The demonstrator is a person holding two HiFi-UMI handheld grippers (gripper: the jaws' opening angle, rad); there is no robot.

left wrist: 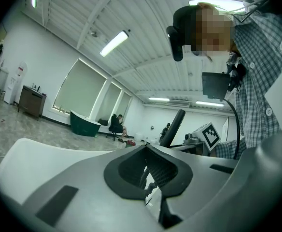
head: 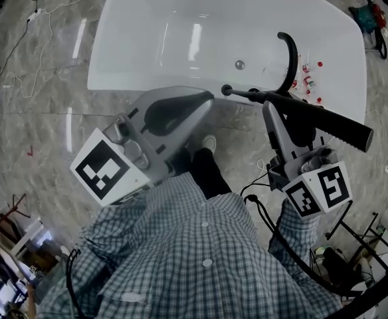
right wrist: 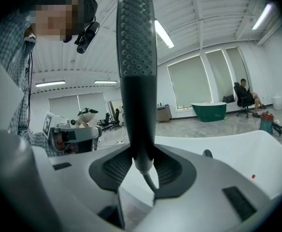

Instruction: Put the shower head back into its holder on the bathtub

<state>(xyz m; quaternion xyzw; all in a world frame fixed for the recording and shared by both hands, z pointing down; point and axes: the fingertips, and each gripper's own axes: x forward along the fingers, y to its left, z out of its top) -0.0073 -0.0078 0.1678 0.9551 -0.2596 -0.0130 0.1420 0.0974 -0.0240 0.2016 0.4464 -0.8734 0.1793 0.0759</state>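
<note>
Right tool [head: 269, 106] is shown closed on the black shower head [head: 327, 121], gripped at the narrow lower part of its handle. In the right gripper view the shower head [right wrist: 136, 57] is seen standing upright between the jaws of that tool [right wrist: 137, 153], its dotted face turned towards the camera. A thin grey hose [right wrist: 150, 179] is seen leaving its lower end.

In the head view the shower head is held aslant above the near rim of the white bathtub [head: 147, 45]. Its thin end lies near the foot of the curved black faucet [head: 291, 55], and its broad end is carried out to the right, over the grey marbled floor [head: 41, 111]. It is not seated on the tub.

Left tool [head: 207, 97] is held just beside, to the left, over the same rim. In the left gripper view the jaws of this tool [left wrist: 147, 151] are drawn together with nothing between them.

Small red-and-white items [head: 308, 78] are seen on the tub ledge by the faucet. A checked shirt [head: 200, 258] fills the lower part of the head view.
</note>
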